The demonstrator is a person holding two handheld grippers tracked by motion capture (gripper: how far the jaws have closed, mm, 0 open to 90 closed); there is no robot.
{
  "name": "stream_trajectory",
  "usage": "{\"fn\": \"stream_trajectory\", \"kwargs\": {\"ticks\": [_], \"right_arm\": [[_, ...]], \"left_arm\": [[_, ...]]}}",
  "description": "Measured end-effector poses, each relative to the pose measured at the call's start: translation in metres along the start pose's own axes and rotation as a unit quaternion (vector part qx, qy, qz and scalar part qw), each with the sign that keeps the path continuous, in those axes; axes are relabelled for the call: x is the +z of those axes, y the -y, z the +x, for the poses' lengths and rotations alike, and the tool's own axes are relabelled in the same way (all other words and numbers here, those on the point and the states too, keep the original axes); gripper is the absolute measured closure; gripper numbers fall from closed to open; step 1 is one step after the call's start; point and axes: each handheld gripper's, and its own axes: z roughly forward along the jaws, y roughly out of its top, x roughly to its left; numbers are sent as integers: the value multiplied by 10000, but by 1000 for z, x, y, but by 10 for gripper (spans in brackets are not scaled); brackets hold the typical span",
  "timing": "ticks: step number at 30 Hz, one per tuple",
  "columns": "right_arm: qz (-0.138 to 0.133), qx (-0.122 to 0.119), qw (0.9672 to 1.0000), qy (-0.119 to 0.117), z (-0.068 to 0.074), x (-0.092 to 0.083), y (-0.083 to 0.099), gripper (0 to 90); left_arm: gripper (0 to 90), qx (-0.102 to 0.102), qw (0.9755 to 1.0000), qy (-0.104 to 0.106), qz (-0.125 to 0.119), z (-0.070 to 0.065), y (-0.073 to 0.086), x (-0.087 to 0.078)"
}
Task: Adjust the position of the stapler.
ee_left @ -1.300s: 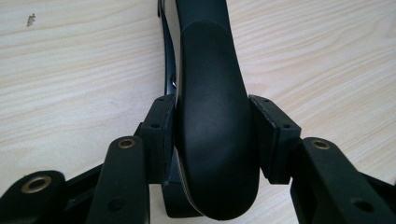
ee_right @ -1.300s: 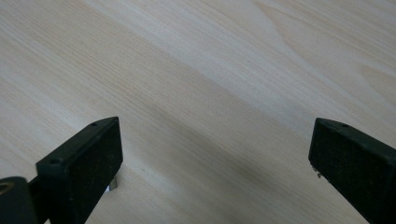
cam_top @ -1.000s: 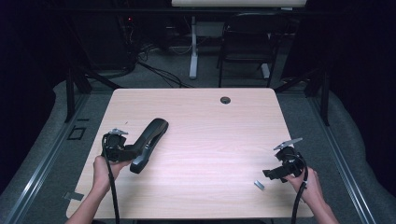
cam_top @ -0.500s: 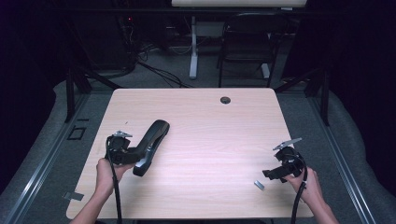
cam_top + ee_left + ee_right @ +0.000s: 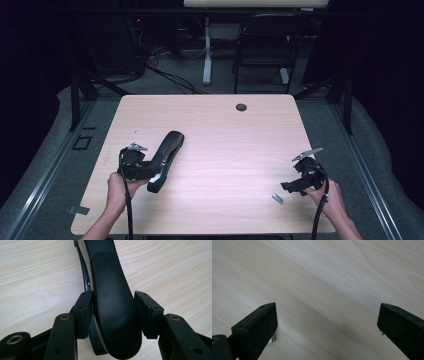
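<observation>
left gripper [image 5: 113, 312]: we see it astride the near end of the black armrest pad [image 5: 165, 160], jaws just easing apart; left pad touching or nearly so, right pad off with a sliver of gap.
armrest pad: flat on the wooden table [image 5: 225, 130], left of centre, angled away from us.
right gripper [image 5: 327, 327]: jaws wide apart over bare wood, gripping nothing.
small metal piece [image 5: 276, 198]: just beside the right gripper, maybe a bracket, too tiny to call.
</observation>
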Motion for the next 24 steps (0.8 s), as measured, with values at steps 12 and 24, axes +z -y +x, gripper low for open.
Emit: {"fn": "stream_trajectory", "kwargs": {"ticks": [12, 24], "right_arm": [[16, -3, 10000, -18, 1, 1, 0, 28], [91, -58, 9999, 6, 0, 1, 0, 28]], "left_arm": [[483, 95, 9998, 160, 23, -10, 0, 2], [470, 195, 9992, 328, 94, -21, 2, 3]]}}
